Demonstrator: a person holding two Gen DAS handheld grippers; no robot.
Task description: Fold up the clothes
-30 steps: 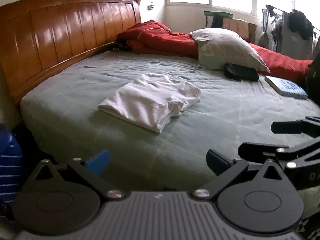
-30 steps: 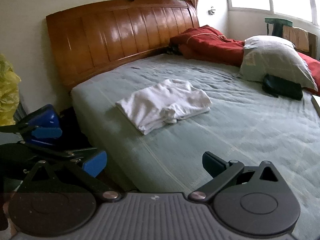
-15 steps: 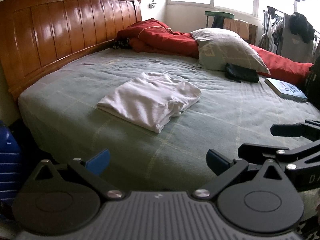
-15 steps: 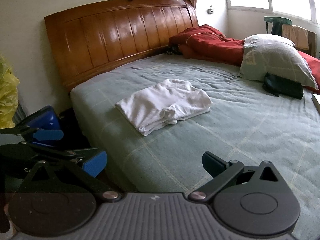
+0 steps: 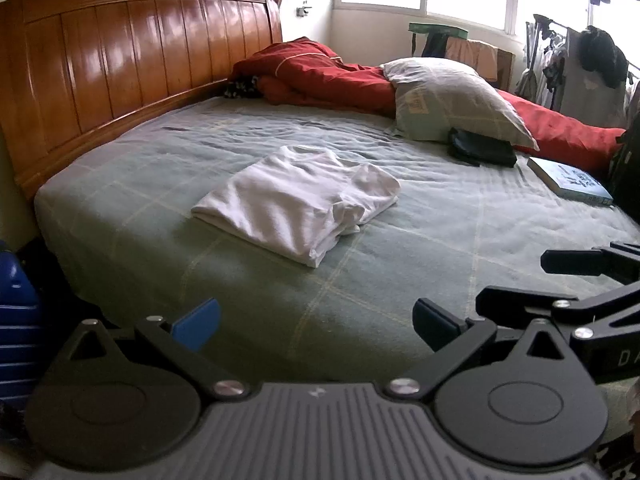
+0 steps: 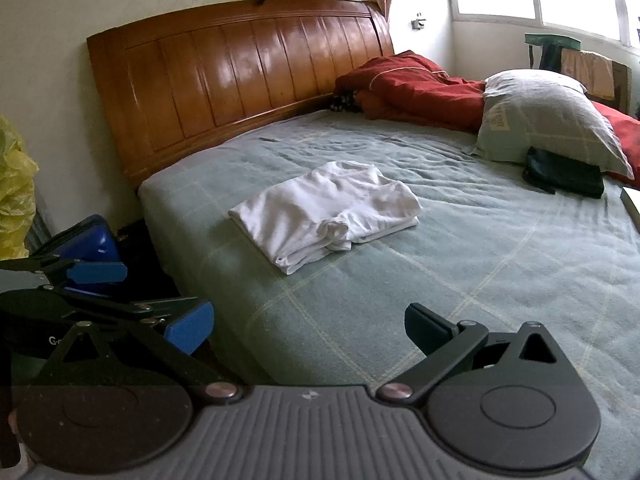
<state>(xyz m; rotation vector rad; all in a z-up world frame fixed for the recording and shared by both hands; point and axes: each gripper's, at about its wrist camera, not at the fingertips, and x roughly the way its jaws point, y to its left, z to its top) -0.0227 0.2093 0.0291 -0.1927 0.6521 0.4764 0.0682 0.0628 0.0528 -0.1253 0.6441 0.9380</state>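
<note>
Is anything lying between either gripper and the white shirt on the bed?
Nothing visible does. Only bare green bedspread lies between the open left gripper and the folded white shirt, and likewise ahead of the open right gripper. The pillow, black pouch and book sit off to the right.

White shirt (image 5: 296,200) on green checked bedspread (image 5: 440,240).

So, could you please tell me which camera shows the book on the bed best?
The left wrist view: the book lies whole on the bed, cover visible. The right wrist view catches only its corner at the frame's edge.
</note>
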